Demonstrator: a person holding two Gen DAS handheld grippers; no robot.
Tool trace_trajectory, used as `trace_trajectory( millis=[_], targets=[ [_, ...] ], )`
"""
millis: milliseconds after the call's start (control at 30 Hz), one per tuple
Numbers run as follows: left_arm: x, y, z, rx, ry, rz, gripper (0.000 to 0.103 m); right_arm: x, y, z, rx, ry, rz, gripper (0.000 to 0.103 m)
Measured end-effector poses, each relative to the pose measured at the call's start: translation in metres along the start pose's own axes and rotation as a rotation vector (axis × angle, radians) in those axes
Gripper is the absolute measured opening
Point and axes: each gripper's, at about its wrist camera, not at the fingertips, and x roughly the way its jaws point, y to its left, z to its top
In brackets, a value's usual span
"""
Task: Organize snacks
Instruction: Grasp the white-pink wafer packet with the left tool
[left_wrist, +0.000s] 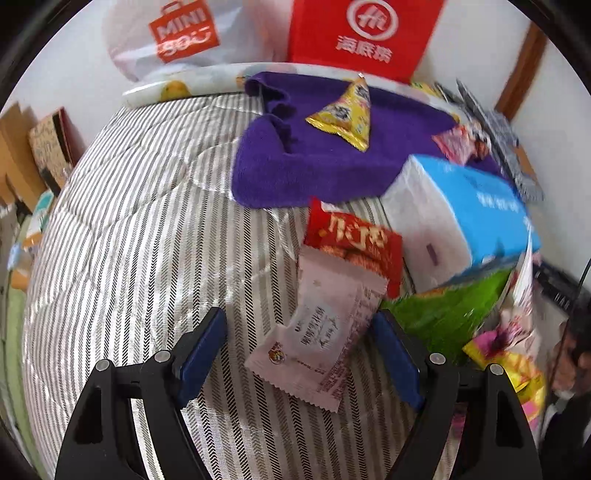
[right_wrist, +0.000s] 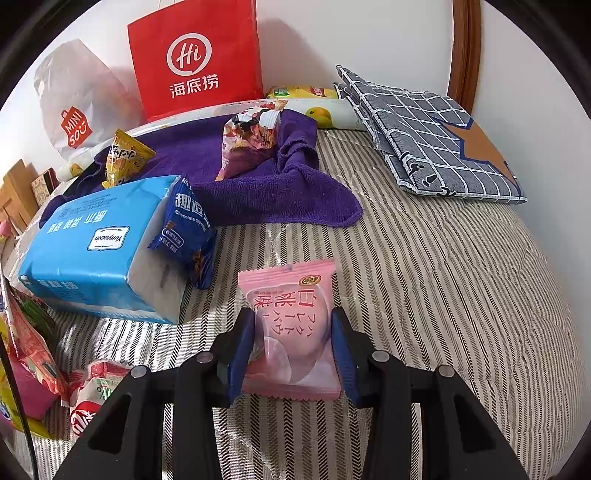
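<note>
Purple towel, red bag and checked cloth on striped bedcover.

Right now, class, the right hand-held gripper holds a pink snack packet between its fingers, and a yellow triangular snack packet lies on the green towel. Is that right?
Not quite. The towel is purple, not green; both wrist views show it. The rest holds: the right hand-held gripper holds the pink snack packet between its fingers, and the yellow triangular snack packet lies on that towel.

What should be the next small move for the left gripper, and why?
Probably close the left gripper: its jaws stand open on either side of the pale pink snack packet on the striped bed cover. The right gripper already grips a pink peach packet.
</note>
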Motion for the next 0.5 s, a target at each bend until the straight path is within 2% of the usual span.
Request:
trace_trajectory(
  millis=[133,500],
  targets=[
    [0.002,-0.013,-0.007,0.070,-0.034,0.079,0.081,0.000,0.000,0.000,0.002,0.000,0.001,0.040],
    [0.001,-0.012,-0.014,0.062,-0.122,0.089,0.082,0.000,0.000,0.000,0.006,0.000,-0.009,0.040]
  ],
)
